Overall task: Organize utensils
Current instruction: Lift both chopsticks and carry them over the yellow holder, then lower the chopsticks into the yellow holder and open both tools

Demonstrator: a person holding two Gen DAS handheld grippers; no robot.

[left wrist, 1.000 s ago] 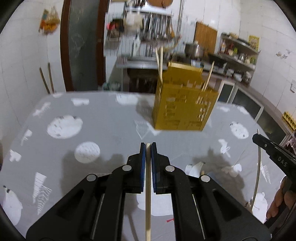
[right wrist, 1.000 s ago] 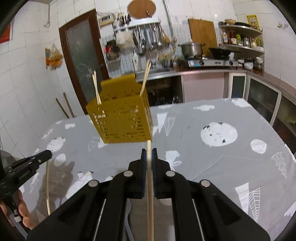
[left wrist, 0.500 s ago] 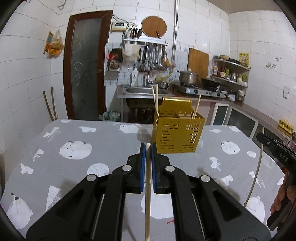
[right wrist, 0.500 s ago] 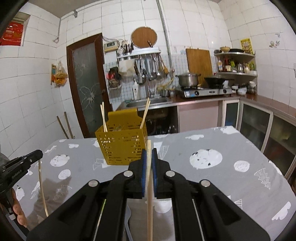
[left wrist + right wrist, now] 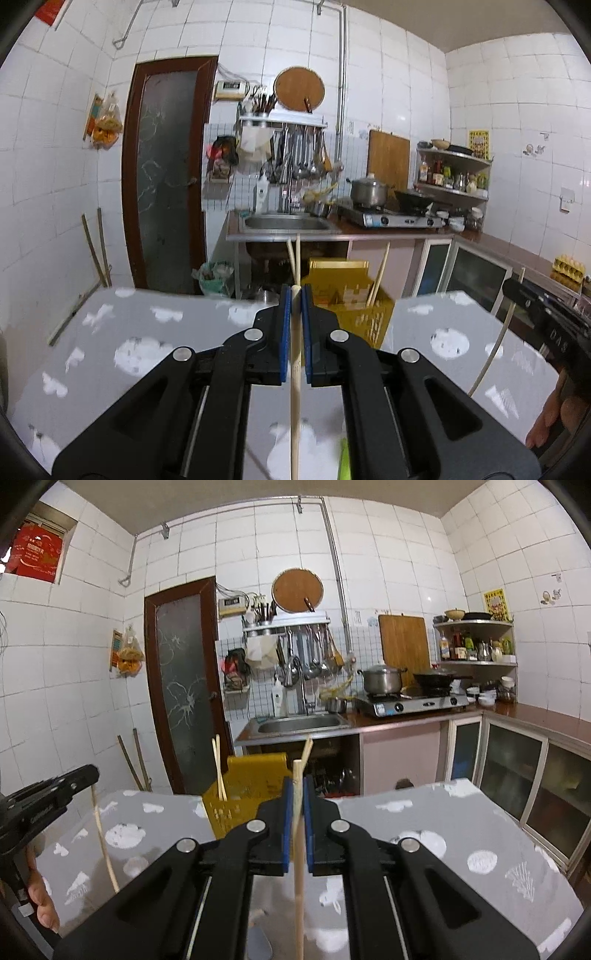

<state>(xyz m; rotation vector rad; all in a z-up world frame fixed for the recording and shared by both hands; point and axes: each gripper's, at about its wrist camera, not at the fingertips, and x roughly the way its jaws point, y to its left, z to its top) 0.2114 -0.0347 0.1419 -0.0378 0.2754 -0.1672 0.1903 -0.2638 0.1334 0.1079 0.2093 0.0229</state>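
Observation:
My left gripper (image 5: 295, 295) is shut on a wooden chopstick (image 5: 294, 398) that runs back between its blue pads. My right gripper (image 5: 297, 786) is shut on another wooden chopstick (image 5: 298, 886). Both are held high above the grey patterned table (image 5: 129, 332). A yellow perforated utensil basket (image 5: 354, 299) stands at the table's far side, partly hidden behind the fingers, with three chopsticks upright in it. In the right wrist view the basket (image 5: 247, 786) sits left of centre. The right gripper shows at the right edge of the left wrist view (image 5: 517, 288), the left gripper at the left edge of the right wrist view (image 5: 88, 775).
Behind the table are a steel sink (image 5: 299, 723), a gas stove with a pot (image 5: 384, 679), cabinets along the right wall (image 5: 517, 768) and a brown door (image 5: 184, 686). A green object (image 5: 343, 458) and a grey utensil (image 5: 258, 941) lie on the table under the grippers.
Both grippers have risen and tilted up. The basket has dropped lower in both views and now looks farther away. Both grips on the chopsticks are unchanged.

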